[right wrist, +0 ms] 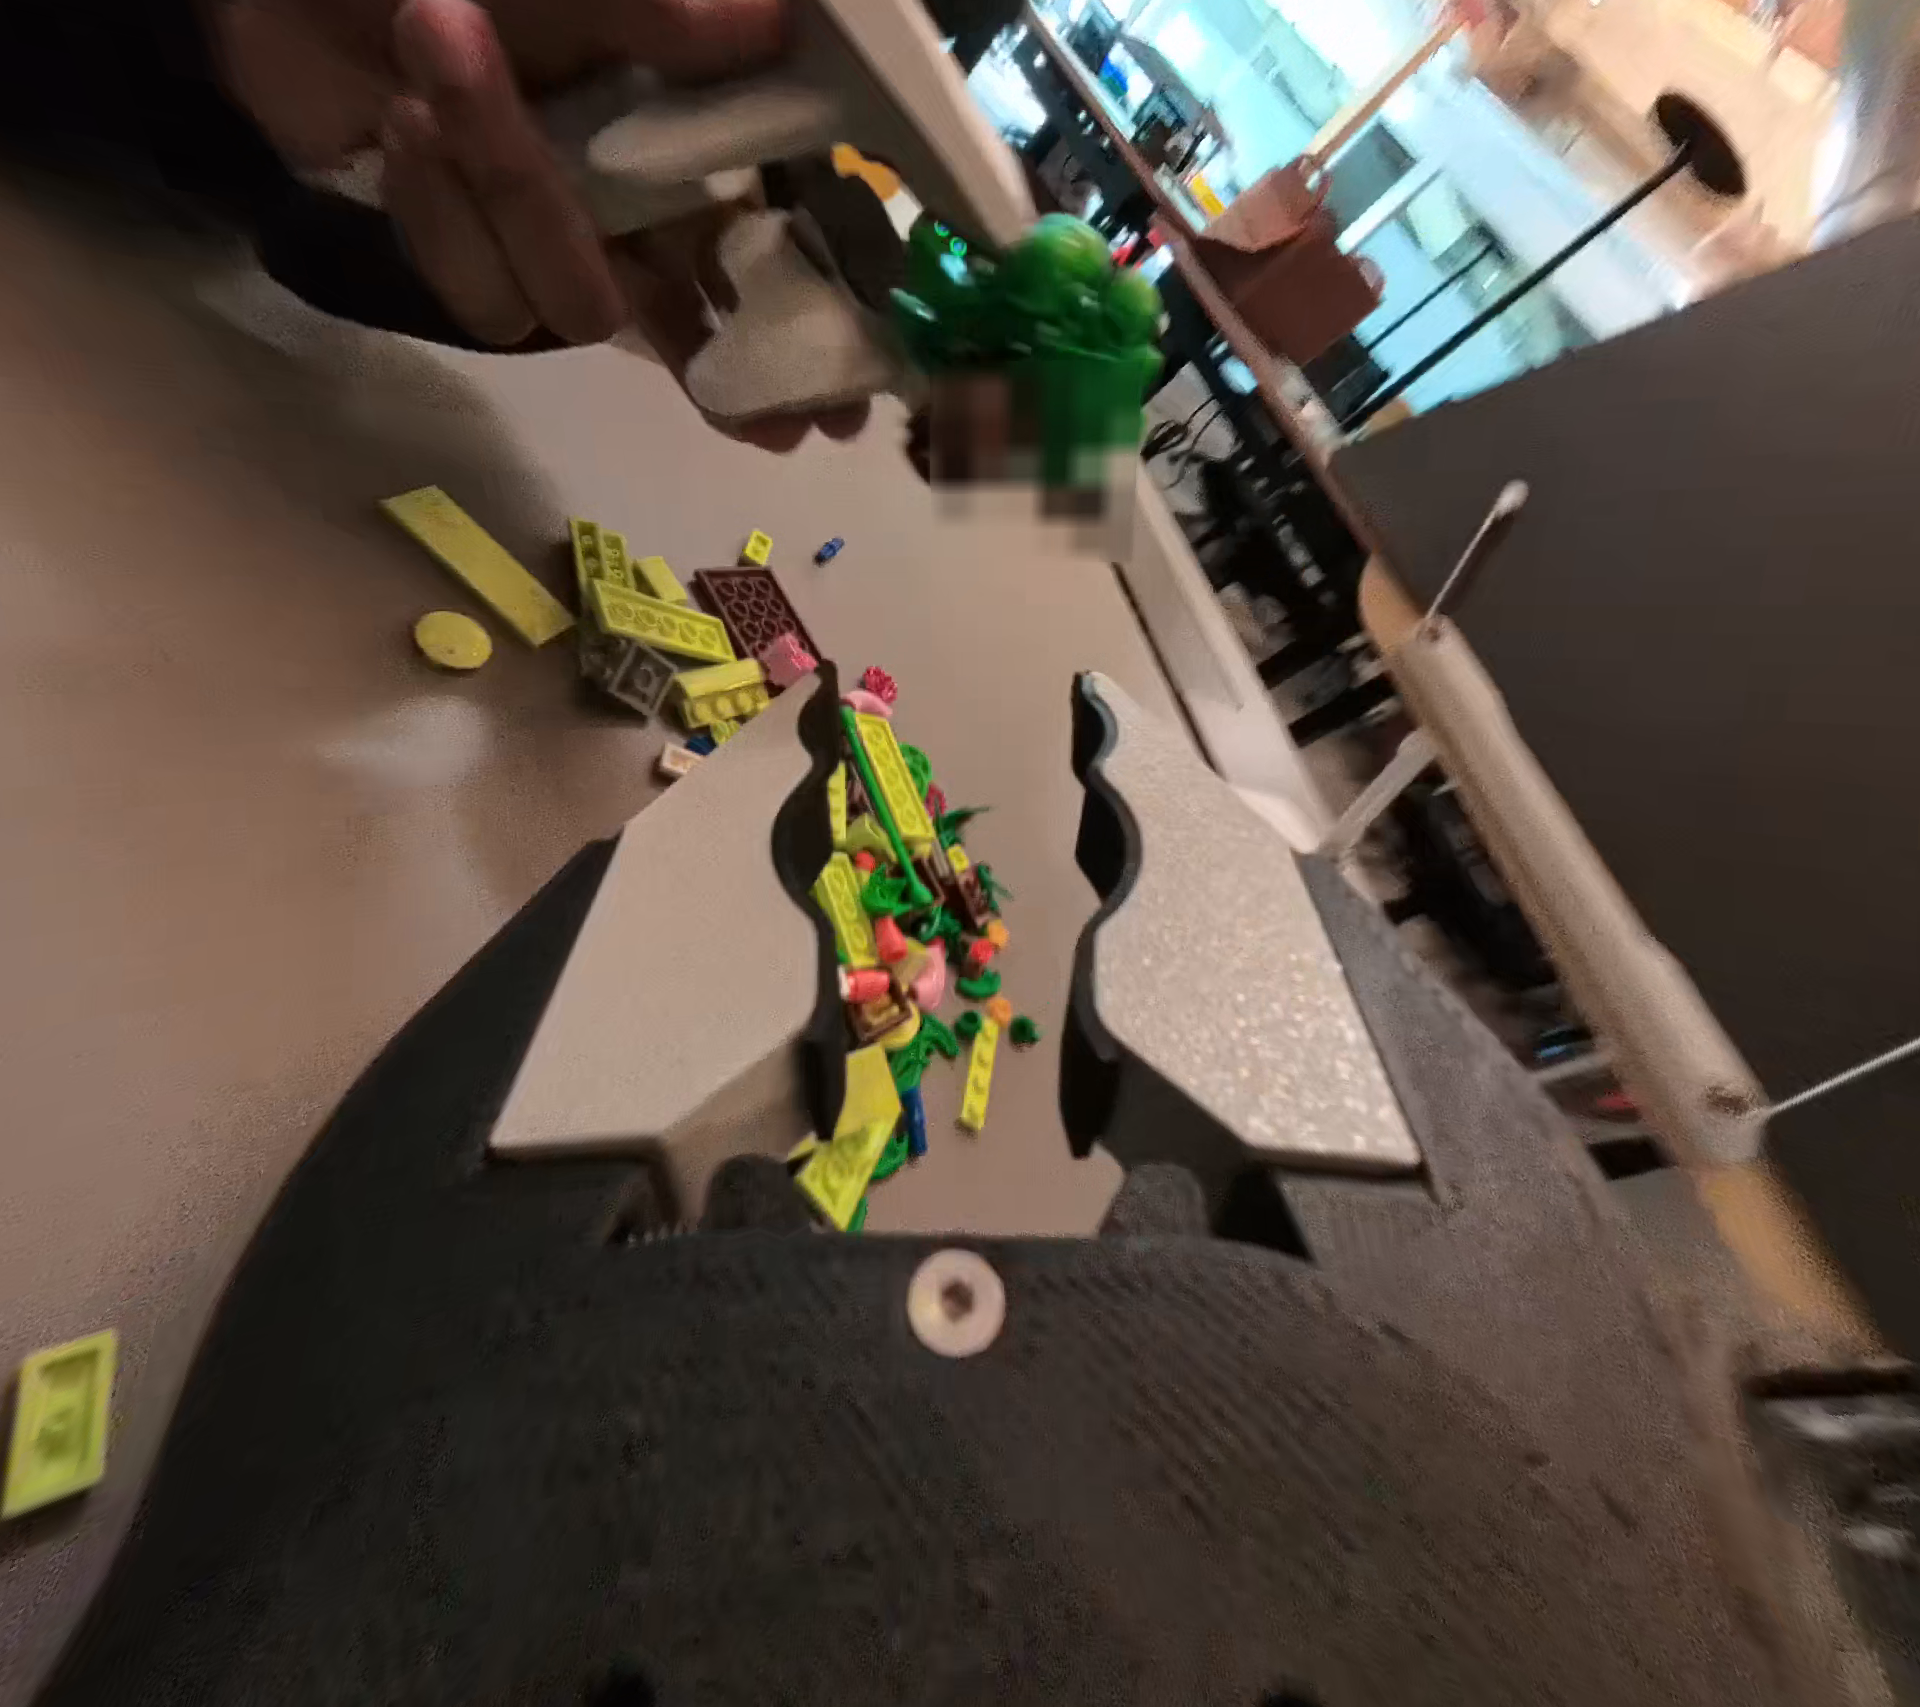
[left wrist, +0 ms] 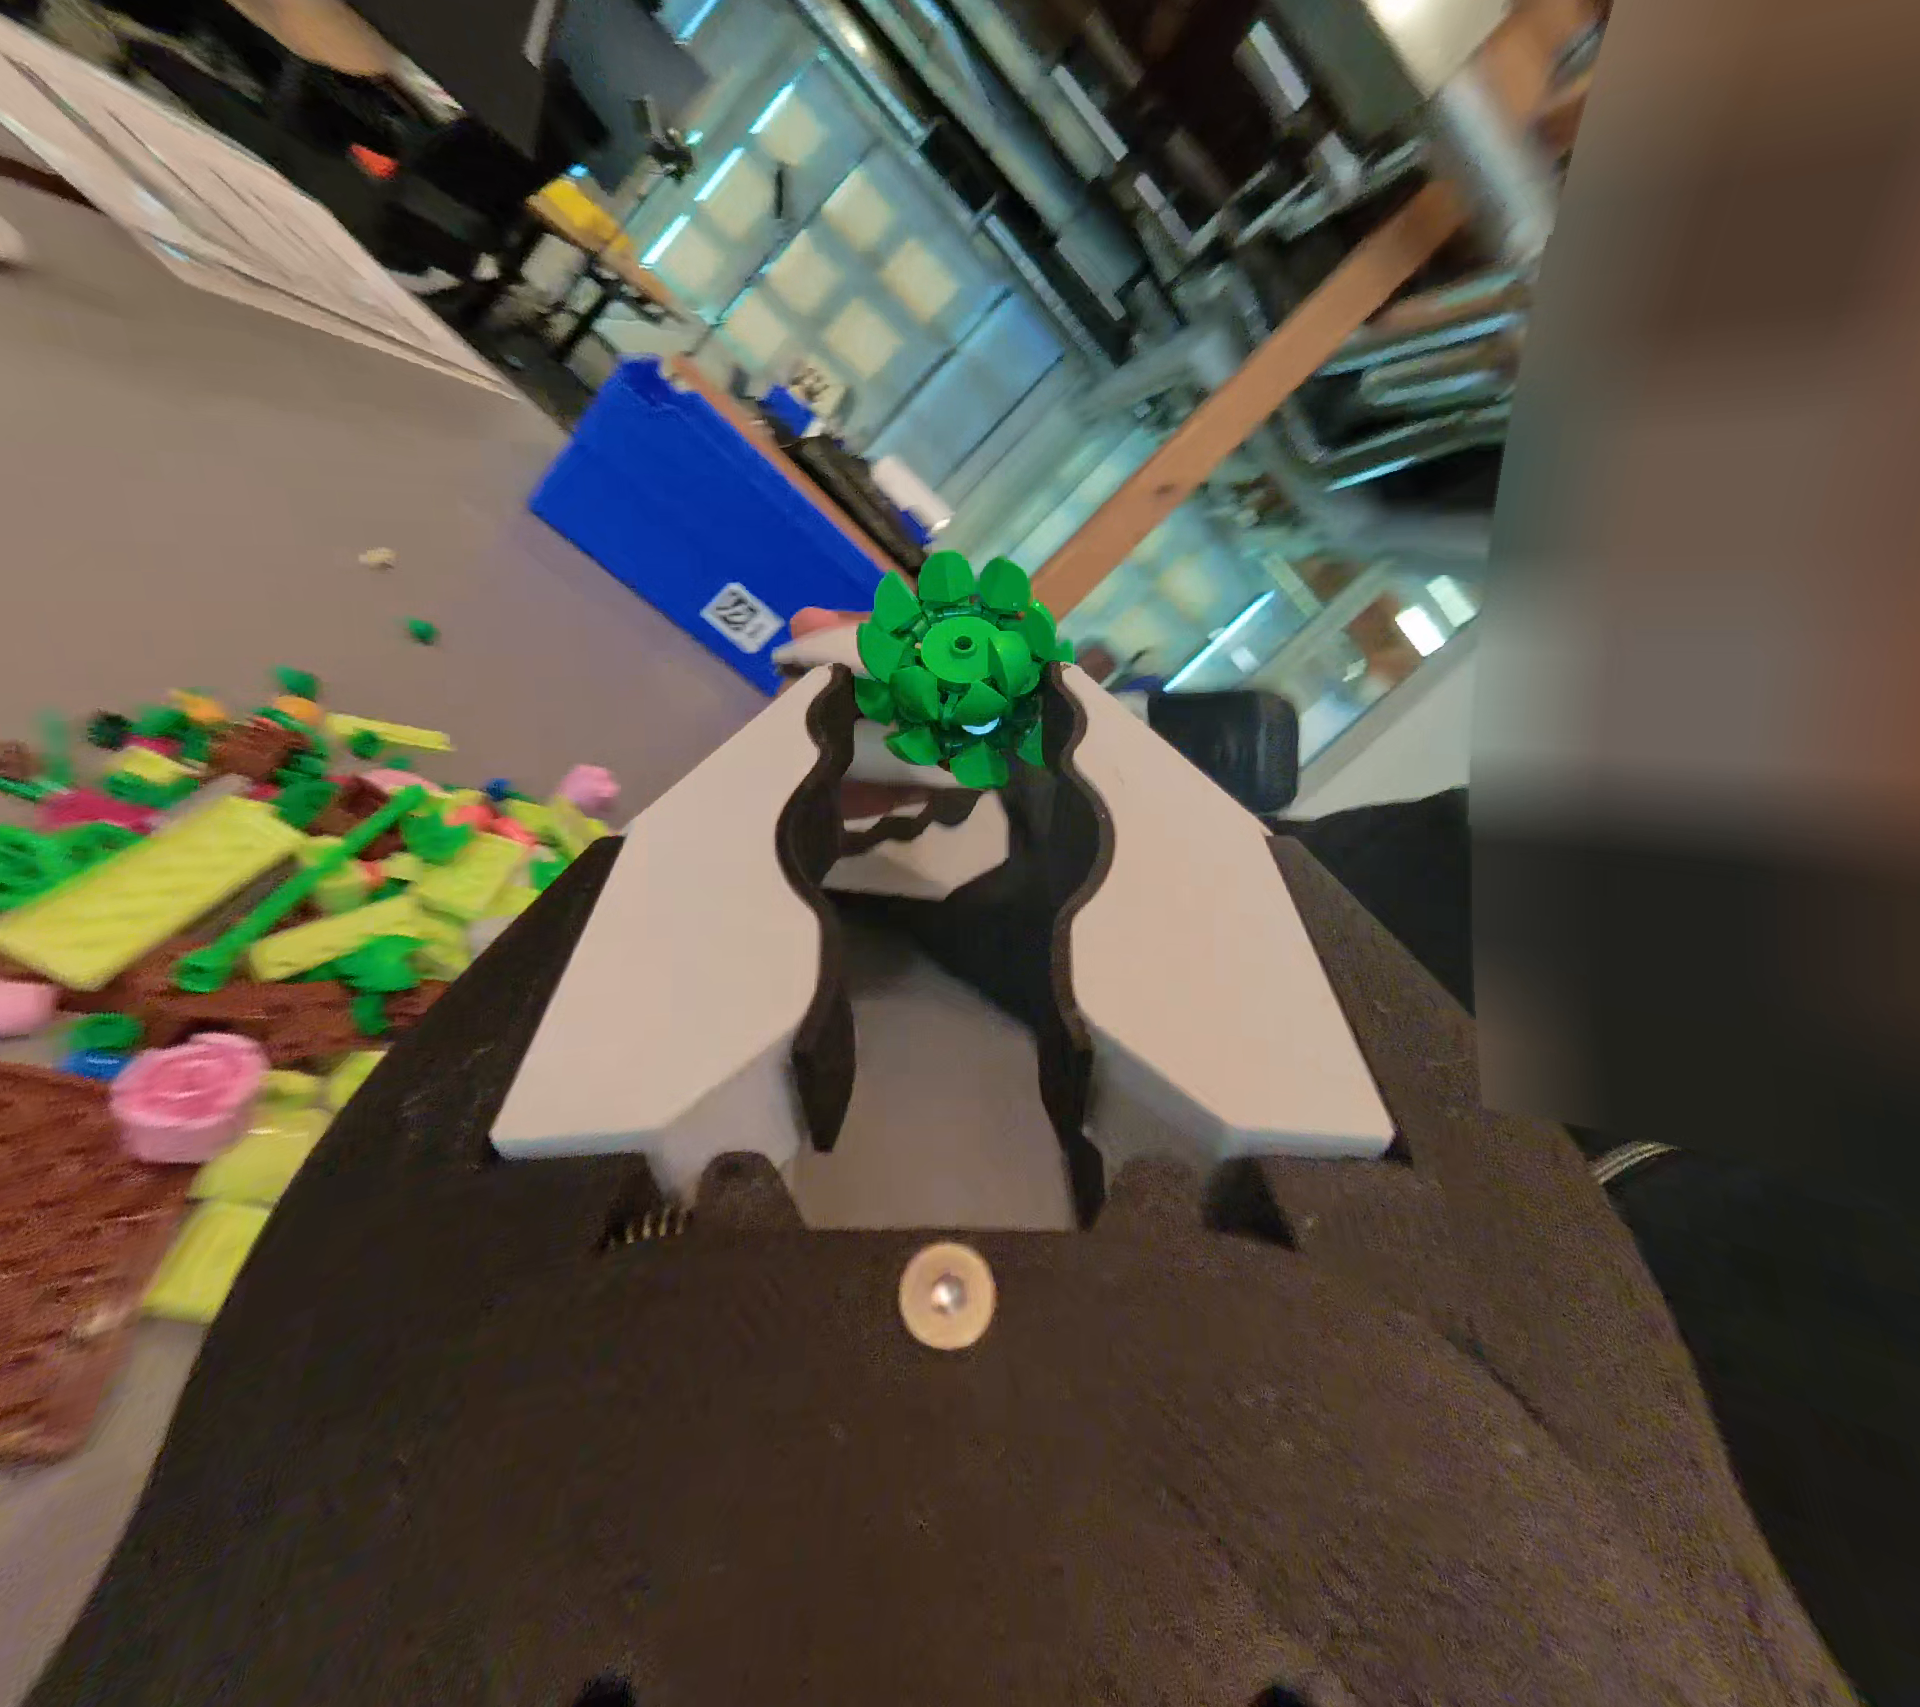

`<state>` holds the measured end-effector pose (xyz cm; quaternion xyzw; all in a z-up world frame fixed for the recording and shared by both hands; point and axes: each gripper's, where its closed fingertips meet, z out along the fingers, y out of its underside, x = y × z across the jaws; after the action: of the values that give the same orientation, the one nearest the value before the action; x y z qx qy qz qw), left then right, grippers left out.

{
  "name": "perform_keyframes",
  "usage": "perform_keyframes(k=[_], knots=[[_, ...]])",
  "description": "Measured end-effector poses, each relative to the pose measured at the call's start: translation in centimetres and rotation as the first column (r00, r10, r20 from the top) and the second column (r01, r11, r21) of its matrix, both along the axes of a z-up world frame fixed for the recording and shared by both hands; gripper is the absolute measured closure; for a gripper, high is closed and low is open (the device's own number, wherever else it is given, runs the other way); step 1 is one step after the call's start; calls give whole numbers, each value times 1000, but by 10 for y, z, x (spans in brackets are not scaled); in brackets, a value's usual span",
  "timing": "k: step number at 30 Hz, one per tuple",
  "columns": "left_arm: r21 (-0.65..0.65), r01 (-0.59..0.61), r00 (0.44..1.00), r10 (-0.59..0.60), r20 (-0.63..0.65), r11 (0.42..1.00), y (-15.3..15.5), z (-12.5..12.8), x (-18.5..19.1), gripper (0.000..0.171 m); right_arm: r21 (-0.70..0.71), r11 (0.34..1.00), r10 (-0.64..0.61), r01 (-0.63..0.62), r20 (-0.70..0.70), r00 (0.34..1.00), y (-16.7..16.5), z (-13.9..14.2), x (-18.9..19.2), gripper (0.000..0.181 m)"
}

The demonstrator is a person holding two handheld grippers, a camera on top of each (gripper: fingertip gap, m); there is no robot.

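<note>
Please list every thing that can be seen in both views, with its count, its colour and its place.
green leafy brick cluster: one, green, between the left gripper's fingertips, lifted above the table.
pile of loose bricks: many, lime, green, brown, pink, on the table under the right gripper.
lime plates: several, beside a brown plate, left of the pile.
blue bin: one, far table edge.
table: one, grey-beige.
hand: one, holding the left gripper.
left gripper: shut on the cluster.
right gripper: open, empty.

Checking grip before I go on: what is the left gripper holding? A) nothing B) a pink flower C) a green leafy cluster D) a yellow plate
C: the left gripper has its fingertips closed on the green leafy cluster, lifted off the table; the right gripper is open over the brick pile.
</note>
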<state>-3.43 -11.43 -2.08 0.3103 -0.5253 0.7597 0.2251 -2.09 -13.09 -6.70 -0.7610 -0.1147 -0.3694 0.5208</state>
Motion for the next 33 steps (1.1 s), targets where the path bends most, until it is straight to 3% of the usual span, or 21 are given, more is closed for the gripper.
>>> perform_keyframes(k=[3,7,16,21,23,27,30,33], knots=[[-74,7,995,-14,-96,997,-3,-5,3,140,1,999,53,-53,75,996,11,4,-22,155],[-131,12,987,-33,-158,991,-3,-6,6,139,34,999,30,-31,35,999,12,9,-21,157],[-119,15,991,-30,-127,993,-5,-6,3,140,166,986,26,-18,-43,999,3,29,-17,148],[-110,38,989,-53,-136,993,-12,-10,0,139,196,980,70,-48,-108,992,3,29,-20,155],[-109,45,988,-60,-139,993,-13,-10,-1,140,211,976,72,-45,-122,990,0,32,-19,168],[-71,54,991,-62,-120,996,-14,-13,-3,139,225,973,96,-55,-175,980,-3,32,-18,169],[-3,28,996,-28,-79,1000,-10,-15,2,118,204,977,112,-62,-241,964,-3,27,-16,169],[161,-3,999,-5,49,987,-11,-23,1,102,80,993,107,-83,-368,924,-1,1,-13,169]])
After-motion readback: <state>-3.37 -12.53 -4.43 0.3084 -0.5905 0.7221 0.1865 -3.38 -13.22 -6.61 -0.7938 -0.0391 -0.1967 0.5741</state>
